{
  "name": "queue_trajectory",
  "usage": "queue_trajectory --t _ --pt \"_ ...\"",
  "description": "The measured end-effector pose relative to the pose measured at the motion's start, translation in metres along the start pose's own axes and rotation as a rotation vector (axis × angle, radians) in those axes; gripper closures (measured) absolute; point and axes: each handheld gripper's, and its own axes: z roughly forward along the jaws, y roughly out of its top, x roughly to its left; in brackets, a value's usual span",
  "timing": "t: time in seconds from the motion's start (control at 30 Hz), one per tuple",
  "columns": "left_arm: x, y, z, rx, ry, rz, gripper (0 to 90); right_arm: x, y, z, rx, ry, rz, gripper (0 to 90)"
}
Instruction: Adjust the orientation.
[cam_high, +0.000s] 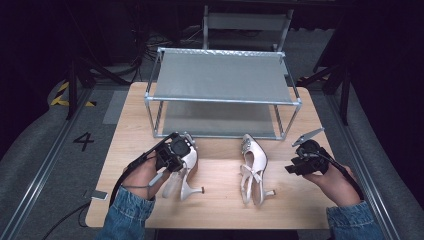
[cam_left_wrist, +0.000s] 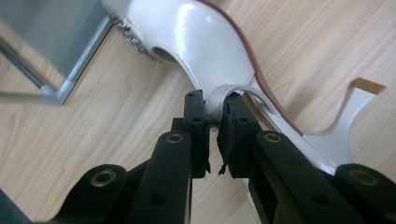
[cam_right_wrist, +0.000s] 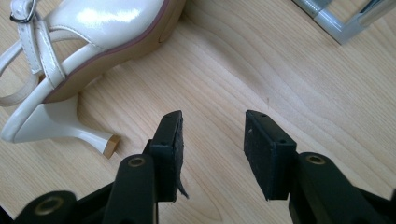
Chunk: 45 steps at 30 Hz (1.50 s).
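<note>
High view, lower left: person's left hand (cam_high: 142, 175) holds the left gripper (cam_high: 176, 150) over the left shoe (cam_high: 186, 172), a cream high heel lying on its side on the wooden table (cam_high: 220, 200), heel tip pointing to the right of the frame. Left gripper view: jaws clamped on the shoe's strap (cam_left_wrist: 222, 95), a thin cream band pinched between the pads; shoe body runs to the upper left of that frame, heel at right edge.

Centre top of the high view: metal shoe rack (cam_high: 222, 100) with two grey shelves, standing on the far half of the table, both shelves bare.

Centre right: right shoe (cam_high: 253, 167), same cream style with ankle straps, toe toward the rack, heel toward the bottom of the frame, lying free on the table.

Right: right hand (cam_high: 332, 182) holds the right gripper (cam_high: 295, 167) just beside that shoe, not touching. Right gripper view: jaws parted, nothing between them, bare wood below; the shoe's heel sits in the upper left of that frame, rack corner at upper right.
</note>
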Motion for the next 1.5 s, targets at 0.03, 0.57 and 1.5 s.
queue_trajectory --t 0.03,0.57,1.5 --pt "-0.002 0.003 0.002 0.006 -0.014 0.019 81.7 0.000 -0.001 0.000 0.002 0.001 0.000 57.5" --pt "-0.004 0.001 0.013 0.053 -0.127 0.003 70.2 -0.001 -0.003 -0.005 -0.010 -0.008 0.001 57.0" --pt "0.014 -0.025 0.039 0.123 -0.298 -0.202 44.7 0.006 0.014 0.004 0.008 0.016 -0.041 55.2"
